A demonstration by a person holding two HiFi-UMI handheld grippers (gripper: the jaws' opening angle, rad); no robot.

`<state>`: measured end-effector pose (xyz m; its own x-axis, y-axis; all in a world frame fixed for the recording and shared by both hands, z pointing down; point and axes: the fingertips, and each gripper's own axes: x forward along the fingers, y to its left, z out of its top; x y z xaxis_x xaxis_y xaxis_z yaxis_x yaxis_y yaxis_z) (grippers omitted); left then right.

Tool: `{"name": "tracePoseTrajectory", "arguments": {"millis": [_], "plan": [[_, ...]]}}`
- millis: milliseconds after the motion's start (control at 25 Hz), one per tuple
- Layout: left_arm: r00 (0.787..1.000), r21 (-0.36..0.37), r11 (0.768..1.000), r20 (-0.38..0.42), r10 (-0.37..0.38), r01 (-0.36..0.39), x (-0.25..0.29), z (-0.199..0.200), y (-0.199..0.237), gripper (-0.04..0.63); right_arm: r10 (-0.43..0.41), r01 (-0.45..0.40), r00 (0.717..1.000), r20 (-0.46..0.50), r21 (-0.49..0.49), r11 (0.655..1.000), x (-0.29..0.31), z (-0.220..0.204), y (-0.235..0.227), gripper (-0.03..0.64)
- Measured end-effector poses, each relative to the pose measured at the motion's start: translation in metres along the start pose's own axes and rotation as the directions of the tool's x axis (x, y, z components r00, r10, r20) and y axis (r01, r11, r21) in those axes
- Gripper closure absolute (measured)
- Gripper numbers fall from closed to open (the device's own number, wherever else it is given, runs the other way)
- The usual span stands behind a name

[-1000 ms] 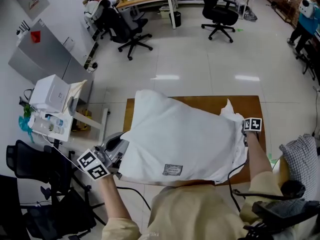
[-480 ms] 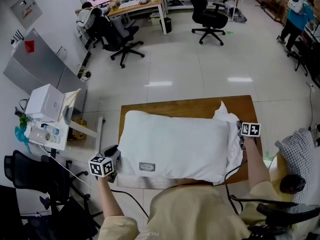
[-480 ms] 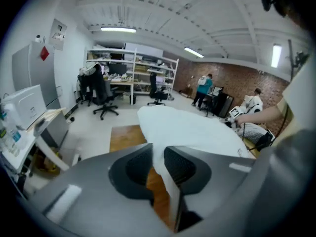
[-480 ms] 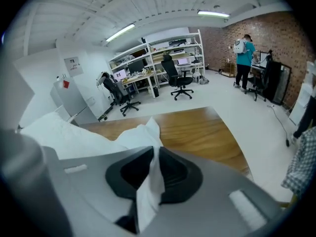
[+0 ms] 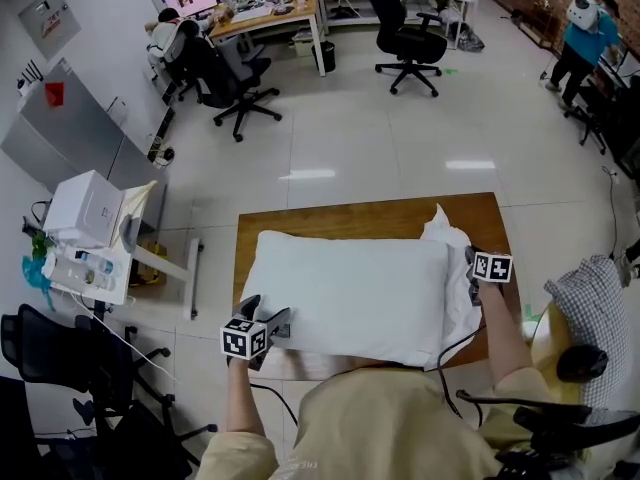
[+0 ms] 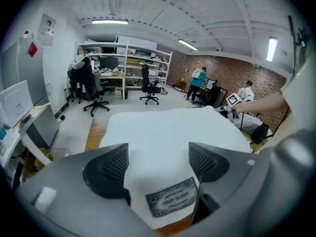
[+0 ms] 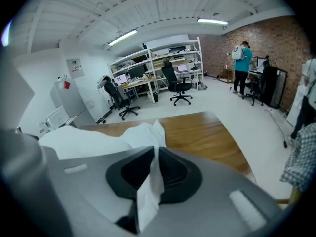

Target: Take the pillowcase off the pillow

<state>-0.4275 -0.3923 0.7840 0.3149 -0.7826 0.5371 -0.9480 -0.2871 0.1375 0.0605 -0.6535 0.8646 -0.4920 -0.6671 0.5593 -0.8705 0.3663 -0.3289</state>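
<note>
While the left gripper (image 6: 159, 162) sits at the near corner of the pillow (image 5: 350, 293), its jaws stand wide apart, having just been opening; that white corner, with its printed label (image 6: 171, 203), lies between them, and neither pad presses on it; beyond these jaws the pillow spreads flat across the wooden bench (image 5: 380, 218), with bare wood showing to their left and under the corner; the right gripper (image 7: 154, 154) has its jaws clenched on a thin fold of the pillowcase (image 7: 143, 135), the white cloth running down between the pads and rising ahead of them in a crumpled peak; to the left of these jaws lies the pillow's rounded end, to their right and ahead bare bench; in the head view the bunched cloth sits at the pillow's right end, just beside the right jaws; whether the case covers the rest of the pillow cannot be told; a checked cushion (image 5: 590, 308) lies off the bench, to the right of the right jaws; far ahead of both stand office chairs (image 5: 405, 33) and a desk (image 5: 265, 13).
</note>
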Motion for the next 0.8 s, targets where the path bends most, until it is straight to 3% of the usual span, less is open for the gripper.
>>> {"name": "tracePoseTrajectory", "arguments": {"millis": [120, 320, 440, 520, 600, 720, 800], "plan": [[0.998, 0.013, 0.998, 0.024, -0.064, 0.064, 0.014, 0.01, -0.023, 0.218, -0.069, 0.067, 0.996, 0.057, 0.031, 0.997, -0.013, 0.012, -0.014, 0.586], [0.992, 0.052, 0.992, 0.044, -0.12, 0.117, 0.025, 0.021, -0.044, 0.22, -0.114, 0.109, 0.991, 0.075, 0.063, 0.992, -0.026, 0.01, -0.024, 0.583], [0.984, 0.146, 0.977, 0.065, -0.167, 0.156, 0.031, 0.043, -0.072, 0.25, -0.139, 0.129, 0.987, 0.084, 0.116, 0.985, -0.034, 0.003, -0.028, 0.584], [0.974, 0.244, 0.95, 0.064, -0.218, 0.196, 0.042, 0.066, -0.105, 0.274, -0.135, 0.123, 0.987, 0.09, 0.129, 0.984, -0.035, 0.002, -0.021, 0.584], [0.964, 0.369, 0.894, -0.015, -0.266, 0.252, 0.062, 0.084, -0.143, 0.291, -0.134, 0.124, 0.987, 0.087, 0.116, 0.985, -0.032, 0.003, -0.009, 0.584], [0.933, 0.547, 0.757, -0.238, -0.269, 0.357, 0.101, 0.097, -0.198, 0.35, -0.137, 0.129, 0.988, 0.077, 0.104, 0.986, -0.026, 0.008, 0.013, 0.584], [0.9, 0.605, 0.672, -0.354, -0.254, 0.427, 0.129, 0.098, -0.227, 0.472, -0.141, 0.134, 0.988, 0.07, 0.1, 0.986, -0.024, 0.012, 0.029, 0.584]]}}
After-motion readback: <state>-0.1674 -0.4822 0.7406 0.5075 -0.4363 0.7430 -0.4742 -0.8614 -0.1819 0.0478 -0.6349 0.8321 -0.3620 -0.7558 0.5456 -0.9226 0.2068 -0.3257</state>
